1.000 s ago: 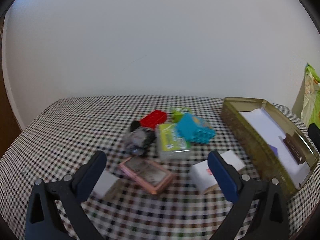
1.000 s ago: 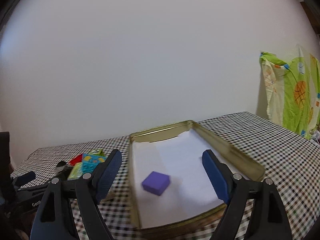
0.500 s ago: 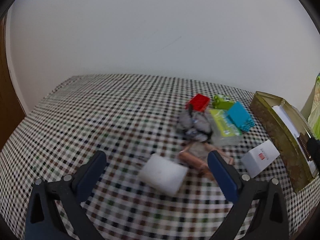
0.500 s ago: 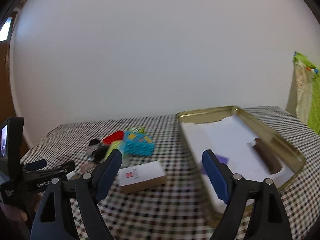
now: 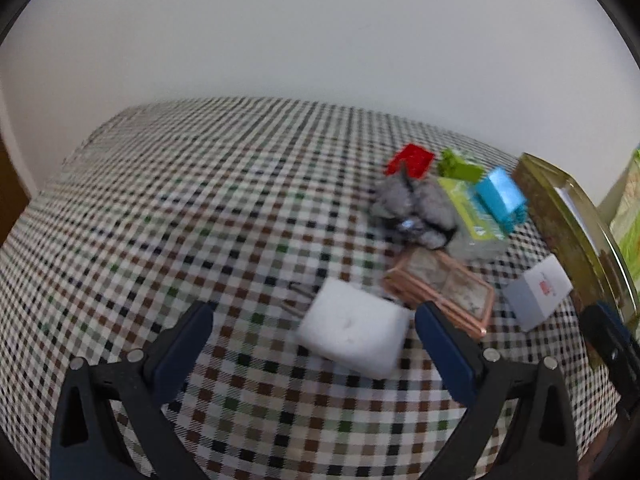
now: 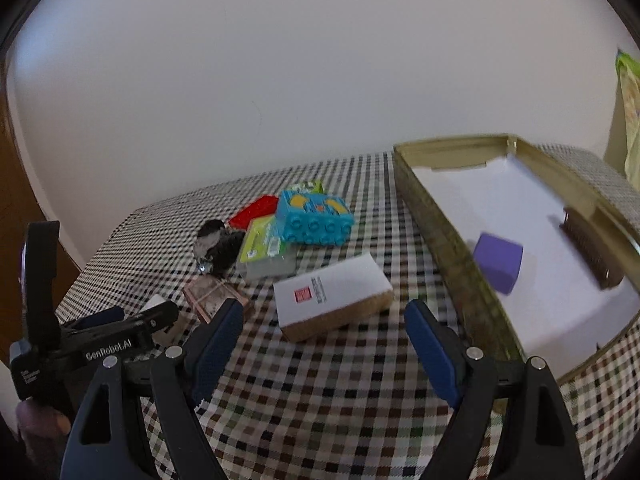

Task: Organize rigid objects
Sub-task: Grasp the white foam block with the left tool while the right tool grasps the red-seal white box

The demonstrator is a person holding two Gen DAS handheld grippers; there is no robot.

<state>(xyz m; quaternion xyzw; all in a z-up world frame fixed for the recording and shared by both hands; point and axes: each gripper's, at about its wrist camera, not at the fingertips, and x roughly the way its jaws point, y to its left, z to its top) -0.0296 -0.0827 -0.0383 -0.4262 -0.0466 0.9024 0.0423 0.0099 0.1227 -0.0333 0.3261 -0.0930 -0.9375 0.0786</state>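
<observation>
My left gripper [image 5: 314,330] is open and empty, with a white foam block [image 5: 354,330] on the table just ahead between its fingers. My right gripper [image 6: 324,332] is open and empty, with a white box with a cork-coloured side [image 6: 334,296] just ahead. A pink framed case [image 5: 440,290], a grey fuzzy item [image 5: 416,208], a green-labelled clear box [image 6: 264,252], a blue toy brick [image 6: 316,218] and a red brick [image 5: 412,160] lie clustered. The gold tin [image 6: 448,232] holds a purple cube [image 6: 498,260] and a brown comb-like piece [image 6: 588,248].
The checked tablecloth [image 5: 200,220] covers the table up to a white wall. A green patterned cloth [image 6: 630,112] hangs at the far right. The left gripper's body [image 6: 100,340] shows at the left of the right wrist view.
Both grippers swung left. The right one left the tin and now faces the white box. The left one moved closer to the white foam block.
</observation>
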